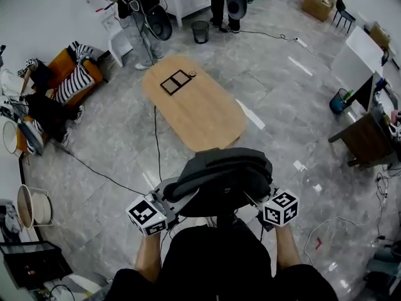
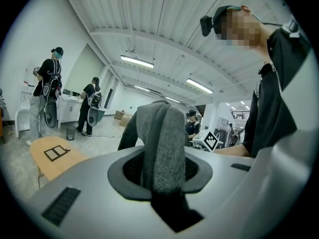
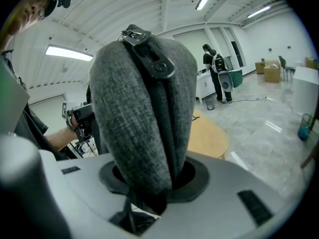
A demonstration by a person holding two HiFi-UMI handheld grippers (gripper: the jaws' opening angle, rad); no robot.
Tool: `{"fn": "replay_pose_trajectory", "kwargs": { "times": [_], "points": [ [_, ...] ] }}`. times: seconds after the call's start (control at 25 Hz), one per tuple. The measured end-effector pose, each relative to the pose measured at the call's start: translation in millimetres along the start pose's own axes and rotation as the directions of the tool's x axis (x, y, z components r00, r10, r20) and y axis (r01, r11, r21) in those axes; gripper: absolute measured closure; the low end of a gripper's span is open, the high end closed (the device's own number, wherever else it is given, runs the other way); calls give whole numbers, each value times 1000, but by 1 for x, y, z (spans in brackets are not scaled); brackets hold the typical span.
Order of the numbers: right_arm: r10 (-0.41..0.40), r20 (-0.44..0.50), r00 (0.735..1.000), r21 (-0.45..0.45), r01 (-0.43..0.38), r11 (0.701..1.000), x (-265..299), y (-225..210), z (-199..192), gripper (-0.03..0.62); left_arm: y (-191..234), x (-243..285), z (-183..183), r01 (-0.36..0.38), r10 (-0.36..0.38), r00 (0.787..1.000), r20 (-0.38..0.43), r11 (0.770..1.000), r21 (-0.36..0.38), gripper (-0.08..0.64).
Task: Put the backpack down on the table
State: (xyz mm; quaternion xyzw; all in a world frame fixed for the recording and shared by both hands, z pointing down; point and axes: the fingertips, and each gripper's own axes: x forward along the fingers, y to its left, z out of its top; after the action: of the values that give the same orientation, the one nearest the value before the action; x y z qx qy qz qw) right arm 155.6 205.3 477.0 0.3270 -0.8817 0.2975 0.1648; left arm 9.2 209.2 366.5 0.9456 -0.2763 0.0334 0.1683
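Firmly, my left tongs are clamped on a grey woven strap of the dark grey fabric backpack. My right tongs pinch a padded grey fold of it, with a black zipper running over the top. Between the two, the backpack hangs in front of my chest above the grey tiled floor, just at the near end of the oval light-wood bench. That bench bears a black rectangular outline near its far end.

An oval wooden table stands on grey floor. A black rectangular outline marks its far end, a small, possibly round object beside it.
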Motion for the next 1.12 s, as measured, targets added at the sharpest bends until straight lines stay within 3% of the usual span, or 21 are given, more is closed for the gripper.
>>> {"fn": "replay_pose_trajectory", "kwargs": {
  "times": [0.2, 0.52, 0.8, 1.12],
  "points": [
    [54, 3, 999, -20, -54, 998, 0, -24, 20, 463, 2, 22, 13, -52, 52, 999, 2, 998, 27, 453],
    [83, -19, 996, -47, -83, 995, -2, -50, 33, 459, 2, 45, 17, -100, 100, 995, 2, 995, 3, 453],
    [83, -28, 996, -34, -84, 996, 6, -57, 38, 456, 12, 50, 19, -102, 102, 995, 2, 995, 1, 453],
    [62, -61, 996, -28, -63, 998, 38, -73, 57, 456, 58, 58, 24, -93, 93, 996, 7, 995, -31, 454]
  ]
}}
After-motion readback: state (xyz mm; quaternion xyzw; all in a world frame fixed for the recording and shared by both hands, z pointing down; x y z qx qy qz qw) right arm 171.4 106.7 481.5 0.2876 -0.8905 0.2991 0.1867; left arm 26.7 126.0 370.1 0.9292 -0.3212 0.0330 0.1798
